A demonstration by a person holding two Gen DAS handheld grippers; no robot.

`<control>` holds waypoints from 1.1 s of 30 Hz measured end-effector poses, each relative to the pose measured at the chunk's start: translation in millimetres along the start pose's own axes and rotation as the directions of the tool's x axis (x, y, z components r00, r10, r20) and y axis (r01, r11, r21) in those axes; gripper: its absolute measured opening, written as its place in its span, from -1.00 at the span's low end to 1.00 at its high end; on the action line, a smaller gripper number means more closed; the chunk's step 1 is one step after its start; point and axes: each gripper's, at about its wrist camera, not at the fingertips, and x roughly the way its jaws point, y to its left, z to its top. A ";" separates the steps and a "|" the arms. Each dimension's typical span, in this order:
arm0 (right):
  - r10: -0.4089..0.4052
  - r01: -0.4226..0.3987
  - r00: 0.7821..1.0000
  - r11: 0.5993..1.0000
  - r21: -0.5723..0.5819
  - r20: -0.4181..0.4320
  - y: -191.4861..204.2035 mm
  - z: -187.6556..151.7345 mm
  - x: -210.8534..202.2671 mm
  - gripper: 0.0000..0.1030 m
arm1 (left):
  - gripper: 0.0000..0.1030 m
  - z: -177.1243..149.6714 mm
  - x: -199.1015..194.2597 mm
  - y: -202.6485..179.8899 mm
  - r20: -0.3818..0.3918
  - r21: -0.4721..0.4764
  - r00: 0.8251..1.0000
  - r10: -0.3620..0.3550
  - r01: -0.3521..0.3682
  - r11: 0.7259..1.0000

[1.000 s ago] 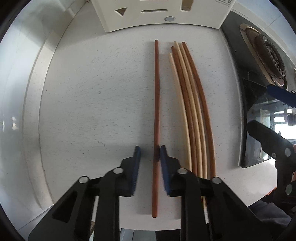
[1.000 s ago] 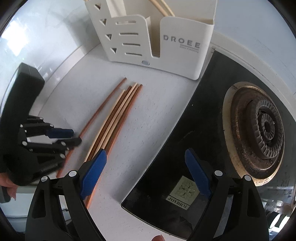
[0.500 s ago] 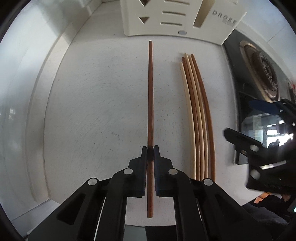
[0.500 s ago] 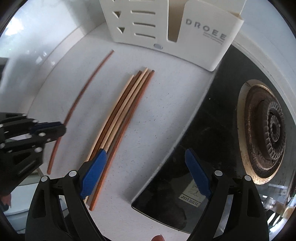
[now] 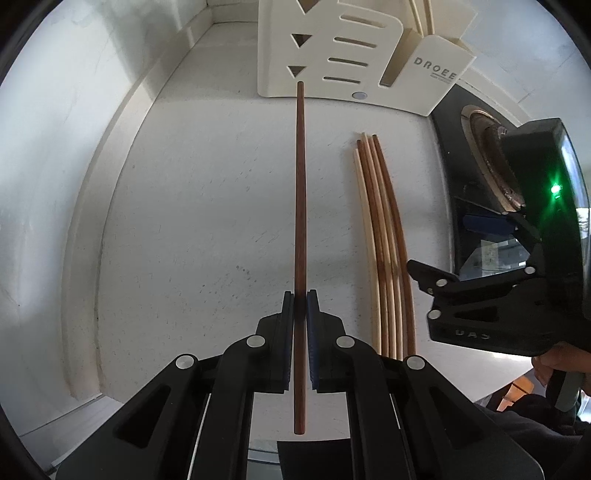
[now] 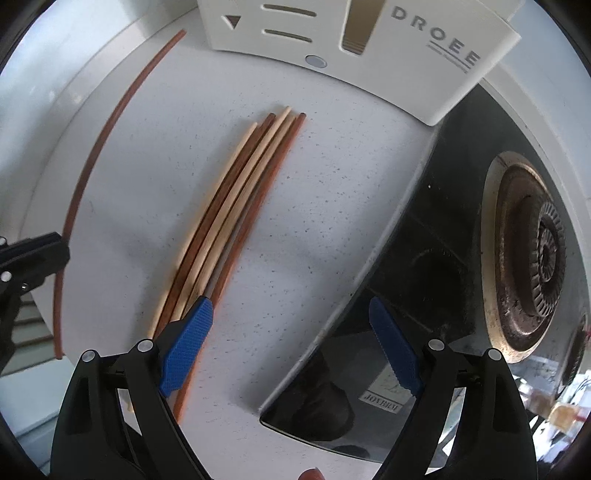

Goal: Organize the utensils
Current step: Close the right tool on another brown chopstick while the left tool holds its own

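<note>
1. A second ago the dark brown chopstick (image 5: 300,206) lay on the counter (image 5: 192,221) between parted pads; now the left gripper (image 5: 300,306) is clenched on it, and it hangs clear of the surface.
2. The white holder (image 5: 332,55), earlier cut off at 12 o'clock, now shows its slots, and the chopstick's far tip overlaps its front wall in the picture.
3. The holder already has pale chopsticks (image 5: 417,18) standing in a back compartment; its front pocket marked DROEE cannot be seen into.
4. The bundle of chopsticks (image 6: 229,221) lies on the counter at 10 to 11 o'clock from the right gripper (image 6: 291,343), its near end passing under the left blue pad.
5. The right gripper is spread wide and empty, above the counter's edge beside the black stove (image 6: 443,229).
</note>
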 end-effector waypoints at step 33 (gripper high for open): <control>0.033 -0.042 0.983 0.998 -0.046 -0.182 60.7 31.7 14.2 0.25 | -0.88 1.4 11.5 8.5 0.017 -0.055 1.000 -0.015 0.016 0.998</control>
